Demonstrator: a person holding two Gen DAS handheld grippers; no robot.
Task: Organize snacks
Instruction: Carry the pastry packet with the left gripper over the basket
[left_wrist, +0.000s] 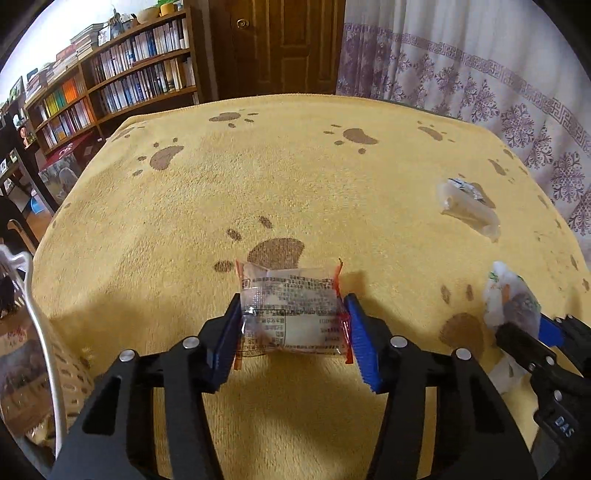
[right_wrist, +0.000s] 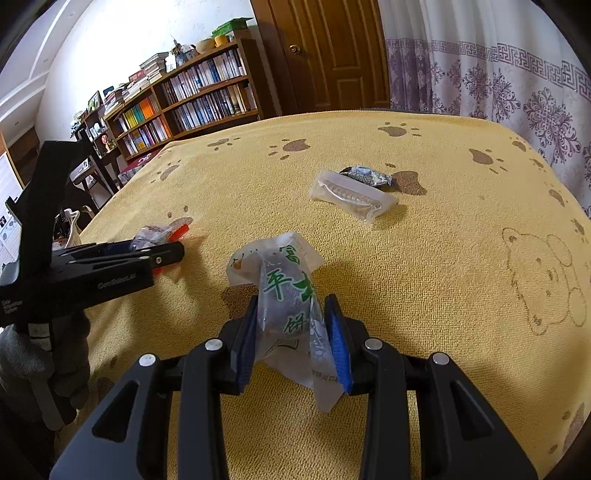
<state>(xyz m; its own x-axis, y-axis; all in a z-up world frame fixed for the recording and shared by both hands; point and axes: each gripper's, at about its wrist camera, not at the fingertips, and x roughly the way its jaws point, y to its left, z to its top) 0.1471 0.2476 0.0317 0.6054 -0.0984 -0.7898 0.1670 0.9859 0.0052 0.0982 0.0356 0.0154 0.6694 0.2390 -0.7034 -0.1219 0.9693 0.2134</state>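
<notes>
My left gripper is shut on a clear snack packet with red edges, held just above the yellow paw-print cloth. My right gripper is shut on a white packet with green lettering; that packet also shows at the right of the left wrist view. The left gripper and its red-edged packet appear at the left of the right wrist view. Farther back on the cloth lie a clear wafer packet and a small dark patterned packet behind it.
A white woven basket stands off the cloth's left edge. A bookshelf, a wooden door and a patterned curtain lie beyond the far edge. A gloved hand holds the left gripper.
</notes>
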